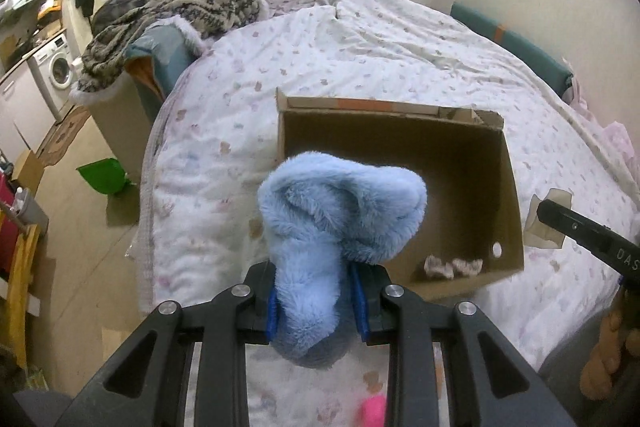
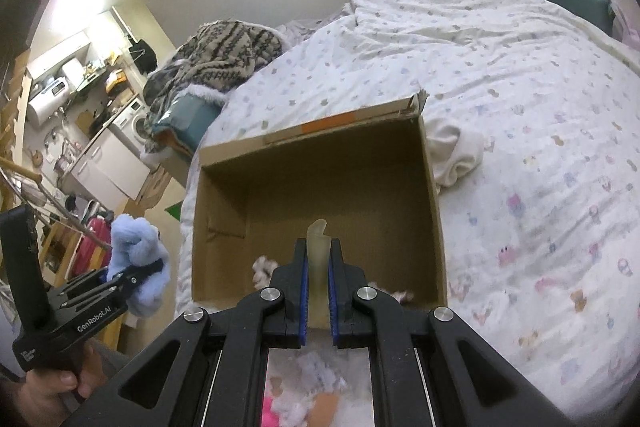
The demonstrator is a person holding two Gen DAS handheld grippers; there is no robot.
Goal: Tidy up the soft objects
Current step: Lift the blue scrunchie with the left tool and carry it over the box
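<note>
My left gripper is shut on a fluffy light-blue soft toy and holds it above the bed, at the near left corner of an open cardboard box. The toy and left gripper also show at the left of the right wrist view. My right gripper is shut on a pale yellowish soft piece, held over the near edge of the box. Small pink-white fluffy items lie on the box floor near its front wall.
The box sits on a bed with a white patterned duvet. A striped fuzzy blanket lies over a bin at the bed's far left. A folded white cloth lies right of the box. Pink and white soft things lie below my right gripper.
</note>
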